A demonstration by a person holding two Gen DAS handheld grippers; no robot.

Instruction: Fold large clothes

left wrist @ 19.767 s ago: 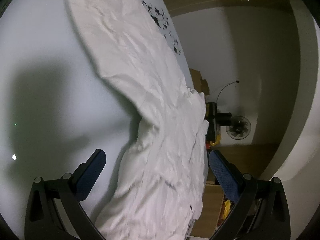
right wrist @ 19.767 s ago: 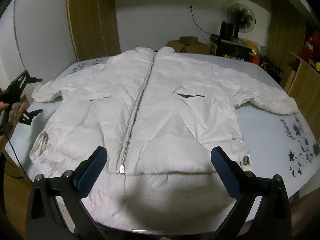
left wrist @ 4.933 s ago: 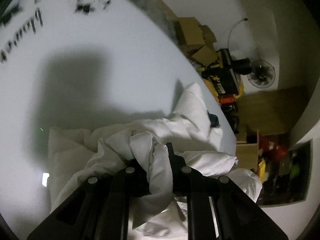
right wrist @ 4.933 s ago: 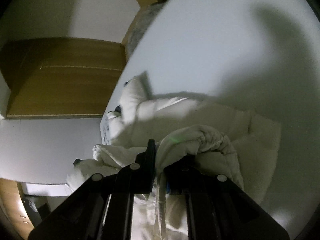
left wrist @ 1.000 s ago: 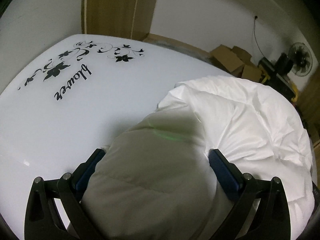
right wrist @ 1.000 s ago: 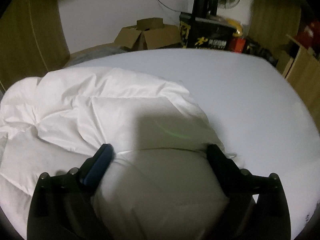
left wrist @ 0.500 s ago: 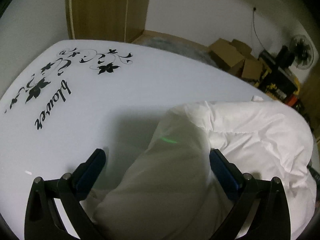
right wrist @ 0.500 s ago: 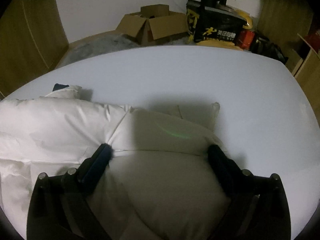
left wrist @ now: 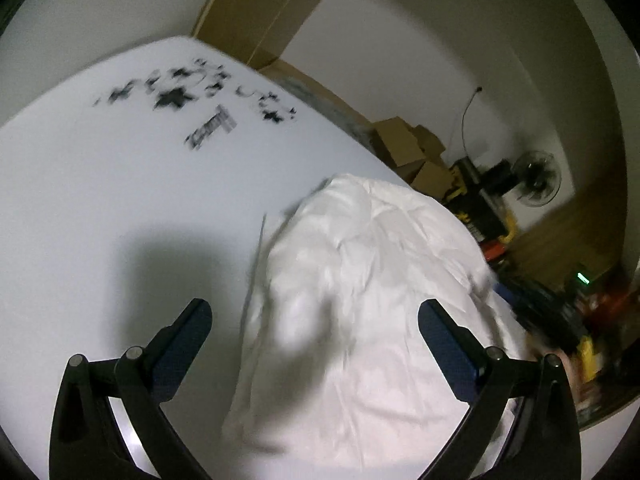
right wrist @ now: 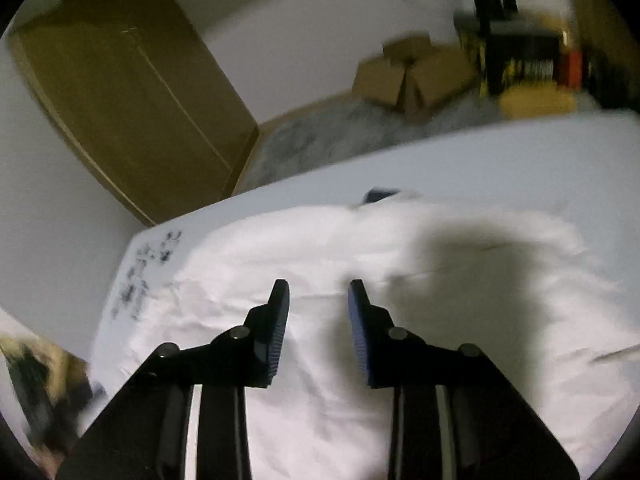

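1. Now, in the left wrist view, the left hand-held gripper [left wrist: 314,318] is hovering with its blue-padded fingers [left wrist: 444,340] spread wide apart, gripping nothing.
2. Below it, the puffy white quilted jacket [left wrist: 360,300] is lying bundled in a rounded heap on the white table [left wrist: 100,200], toward the table's right-hand side in this view.
3. A black floral print with lettering [left wrist: 192,100] is showing, blurred, on the table's far left part, well apart from the jacket.
4. Beyond the table, brown cardboard boxes [left wrist: 412,152] and a black standing fan [left wrist: 534,178] are sitting against the white wall.
5. In the right wrist view, the right hand-held gripper [right wrist: 318,294] is closing its jaws, the blue pads standing with a narrow gap between them and no fabric pinched there.
6. The same white jacket [right wrist: 320,260] is spreading beneath and ahead of this gripper, covering most of the near table [right wrist: 520,152], with a dark shadow falling across its right part.
7. A wooden panel [right wrist: 132,92] is leaning at the upper left, and cardboard boxes [right wrist: 412,72] are sitting past the table's far edge.
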